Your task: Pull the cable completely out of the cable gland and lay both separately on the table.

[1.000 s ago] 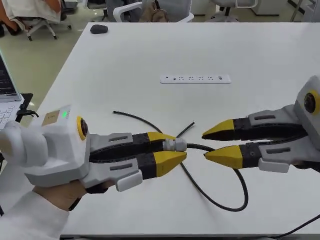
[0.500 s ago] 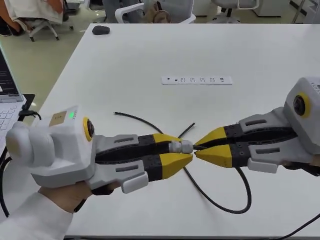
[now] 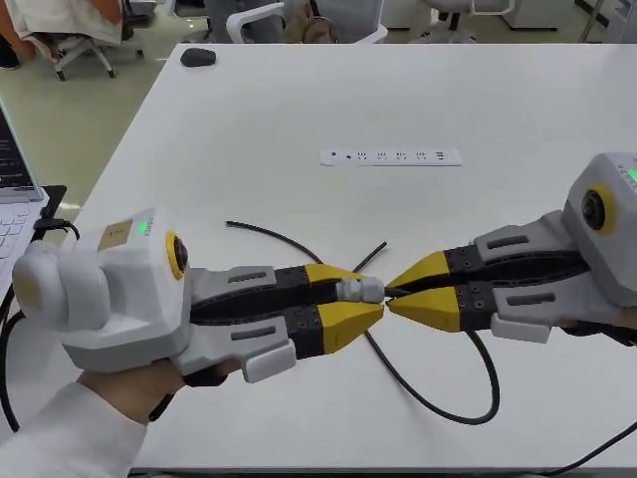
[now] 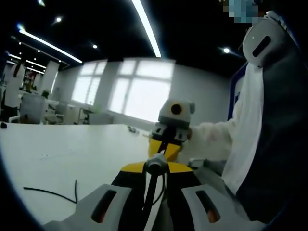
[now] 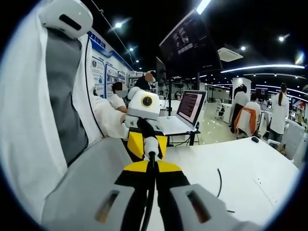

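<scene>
The left gripper (image 3: 364,301) has its yellow jaws drawn in around the cable gland (image 3: 358,291). The gap between them is only as wide as the grey gland, which pokes out a little past the tips. In the left gripper view the gland (image 4: 156,163) sits between the tips of those jaws (image 4: 156,168). A black line runs back from it down the slot between them.

The right gripper (image 3: 390,297) meets it head-on. Its jaws are almost fully together and pinch the black cable (image 3: 497,388) right where it leaves the gland, with the tips touching the gland's end or just beside it. In the right gripper view the cable (image 5: 150,192) lies gripped between the closed jaws (image 5: 149,166). The gland (image 5: 151,144) and the left gripper's yellow tips (image 5: 144,144) are directly ahead.

The cable passes through the gland and is not yet out. Its slack curves in a loop on the white bench (image 3: 299,110) below the right gripper, and two loose ends lie on the bench beyond the grippers.

A tan label (image 3: 114,235) and a green light (image 3: 145,227) sit on top of the left gripper, but the label's writing is too small to read. A white power strip (image 3: 390,156) lies further back on the bench, and a dark mouse (image 3: 197,57) sits near the far edge. The laptop screen (image 5: 190,107) shows text that cannot be read.
</scene>
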The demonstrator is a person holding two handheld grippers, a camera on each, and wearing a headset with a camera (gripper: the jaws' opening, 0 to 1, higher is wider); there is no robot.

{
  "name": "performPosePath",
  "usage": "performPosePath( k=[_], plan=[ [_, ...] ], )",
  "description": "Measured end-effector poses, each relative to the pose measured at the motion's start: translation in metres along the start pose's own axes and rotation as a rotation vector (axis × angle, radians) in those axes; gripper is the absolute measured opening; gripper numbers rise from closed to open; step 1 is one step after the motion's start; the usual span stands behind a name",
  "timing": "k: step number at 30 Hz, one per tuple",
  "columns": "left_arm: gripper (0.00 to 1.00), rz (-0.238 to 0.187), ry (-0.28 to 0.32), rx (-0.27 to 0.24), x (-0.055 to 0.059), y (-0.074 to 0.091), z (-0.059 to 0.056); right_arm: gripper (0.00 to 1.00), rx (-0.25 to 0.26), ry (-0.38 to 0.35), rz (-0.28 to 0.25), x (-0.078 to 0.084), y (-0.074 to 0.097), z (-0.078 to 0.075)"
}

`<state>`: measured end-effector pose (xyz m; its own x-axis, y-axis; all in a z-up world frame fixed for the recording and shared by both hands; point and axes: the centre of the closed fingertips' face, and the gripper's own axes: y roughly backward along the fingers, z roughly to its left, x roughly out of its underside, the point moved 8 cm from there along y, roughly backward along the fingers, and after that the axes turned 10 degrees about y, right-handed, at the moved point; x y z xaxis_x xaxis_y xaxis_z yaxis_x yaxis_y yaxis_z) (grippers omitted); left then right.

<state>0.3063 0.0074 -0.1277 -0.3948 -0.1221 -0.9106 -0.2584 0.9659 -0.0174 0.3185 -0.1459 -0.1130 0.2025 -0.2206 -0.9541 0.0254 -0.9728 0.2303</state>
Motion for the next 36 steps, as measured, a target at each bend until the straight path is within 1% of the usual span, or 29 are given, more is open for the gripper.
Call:
performPosePath(
  k=[5, 10, 14, 23, 29, 36],
  plan=[
    [0.17, 0.0, -0.006, -0.005, 0.0, 0.0, 0.001, 0.02, -0.002, -0.001, 0.005, 0.001, 0.0, -0.001],
    [0.17, -0.013, -0.003, -0.013, -0.002, 0.004, 0.003, 0.02, 0.008, -0.005, 0.018, 0.005, 0.006, -0.002],
    [0.17, -0.009, -0.008, -0.015, -0.003, 0.004, 0.003, 0.02, 0.011, -0.013, 0.029, 0.008, 0.009, -0.002],
    [0.17, 0.001, -0.009, -0.016, -0.001, 0.003, 0.004, 0.02, 0.014, -0.027, 0.055, 0.019, 0.017, 0.0],
    [0.17, 0.011, -0.01, -0.013, 0.0, 0.001, 0.003, 0.02, 0.014, -0.037, 0.064, 0.024, 0.021, 0.002],
    [0.17, 0.007, -0.009, -0.018, -0.001, 0.004, 0.004, 0.02, 0.024, -0.049, 0.085, 0.032, 0.027, 0.003]
  ],
)
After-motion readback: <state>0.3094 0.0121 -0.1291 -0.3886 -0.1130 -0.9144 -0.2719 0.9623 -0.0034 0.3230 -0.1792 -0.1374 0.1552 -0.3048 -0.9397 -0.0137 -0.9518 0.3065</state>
